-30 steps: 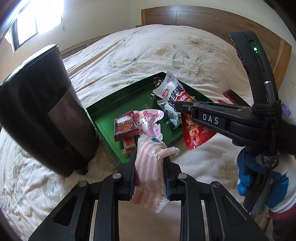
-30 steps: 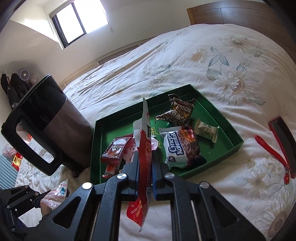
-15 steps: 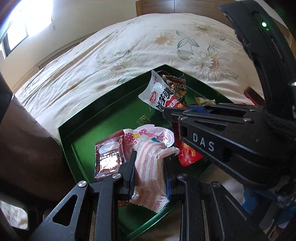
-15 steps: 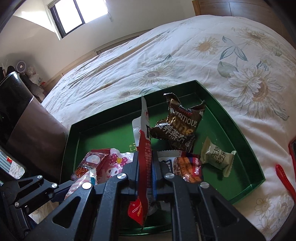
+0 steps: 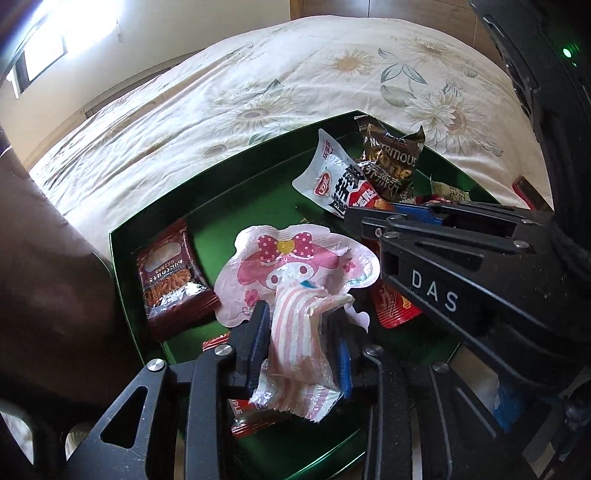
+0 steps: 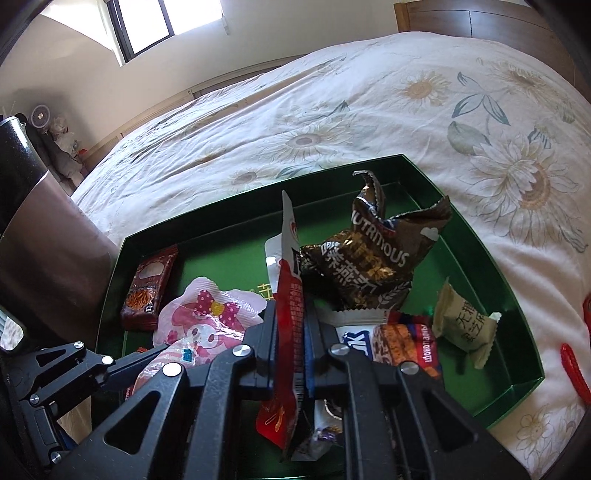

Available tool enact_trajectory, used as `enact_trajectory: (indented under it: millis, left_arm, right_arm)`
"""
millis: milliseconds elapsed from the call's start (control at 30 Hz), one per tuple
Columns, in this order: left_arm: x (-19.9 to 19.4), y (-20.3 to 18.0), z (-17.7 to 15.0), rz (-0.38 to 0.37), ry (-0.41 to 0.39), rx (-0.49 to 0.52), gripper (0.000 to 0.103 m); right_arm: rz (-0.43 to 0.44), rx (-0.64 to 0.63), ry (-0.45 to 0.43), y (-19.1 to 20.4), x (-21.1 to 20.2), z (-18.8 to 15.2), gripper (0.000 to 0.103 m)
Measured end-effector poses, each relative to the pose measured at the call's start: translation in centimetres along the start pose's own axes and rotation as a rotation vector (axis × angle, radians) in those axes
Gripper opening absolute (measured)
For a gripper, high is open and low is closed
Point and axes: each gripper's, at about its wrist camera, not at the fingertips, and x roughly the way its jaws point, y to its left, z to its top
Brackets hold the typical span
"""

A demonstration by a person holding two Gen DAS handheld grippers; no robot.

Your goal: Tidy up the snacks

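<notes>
A green tray (image 5: 236,184) (image 6: 424,173) lies on the bed and holds several snack packets. My left gripper (image 5: 297,332) is shut on a pink-and-white striped packet (image 5: 295,339) and holds it just above the tray's near side, over a pink cartoon pouch (image 5: 295,258). My right gripper (image 6: 290,317) (image 5: 354,218) is shut on a red-and-white snack packet (image 6: 290,295) (image 5: 332,177), held edge-up above the tray's middle. A brown packet (image 6: 373,258), a dark red packet (image 6: 147,288) and a beige candy (image 6: 461,325) lie in the tray.
A tall black and brown jug (image 6: 40,240) (image 5: 40,288) stands close against the tray's left side. A red comb (image 6: 576,373) lies on the floral bedspread (image 6: 369,92) right of the tray. A wooden headboard (image 6: 480,18) is at the far end.
Both grippers have moved forward and down over the tray with their packets still held. The tray and its snacks now look much closer.
</notes>
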Motion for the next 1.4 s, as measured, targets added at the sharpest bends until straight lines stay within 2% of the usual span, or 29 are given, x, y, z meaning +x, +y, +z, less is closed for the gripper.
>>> enact_trajectory:
  millis: [67, 133, 267, 633, 733, 900, 1167, 1300, 1400]
  left_arm:
    - [-0.2, 0.0, 0.0, 0.0, -0.003, -0.006, 0.038]
    - [-0.6, 0.0, 0.1, 0.009, -0.01, -0.002, 0.042]
    - [-1.8, -0.5, -0.1, 0.021, -0.025, 0.017, 0.044]
    - [-6.5, -0.8, -1.1, -0.012, -0.049, -0.001, 0.046]
    - [-8.1, -1.0, -2.2, -0.025, -0.052, 0.0, 0.048]
    - [-10.4, -0.7, -4.4, -0.021, -0.054, -0.007, 0.052]
    - [-12.6, 1.6, -8.2, 0.011, -0.034, -0.08, 0.056]
    - [-13.3, 3.1, -10.3, 0.067, -0.03, -0.113, 0.059]
    - [-13.8, 4.5, -11.8, 0.079, -0.015, -0.151, 0.059]
  right_arm:
    - [-0.002, 0.002, 0.001, 0.0, -0.2, 0.0, 0.031]
    - [0.0, 0.008, 0.0, 0.0, -0.4, 0.0, 0.039]
    - [-0.001, 0.007, -0.013, 0.1, -1.5, 0.0, 0.052]
    - [-0.035, 0.031, -0.056, 0.1, -6.8, -1.1, 0.065]
    - [-0.044, 0.045, -0.055, 0.3, -8.1, -2.1, 0.068]
    - [-0.055, 0.065, -0.041, 0.9, -9.7, -4.1, 0.081]
    - [-0.063, 0.063, -0.015, 3.0, -11.5, -7.6, 0.103]
    - [-0.069, 0.062, -0.008, 4.0, -12.2, -9.0, 0.103]
    - [-0.07, 0.057, 0.002, 4.8, -12.6, -10.0, 0.103]
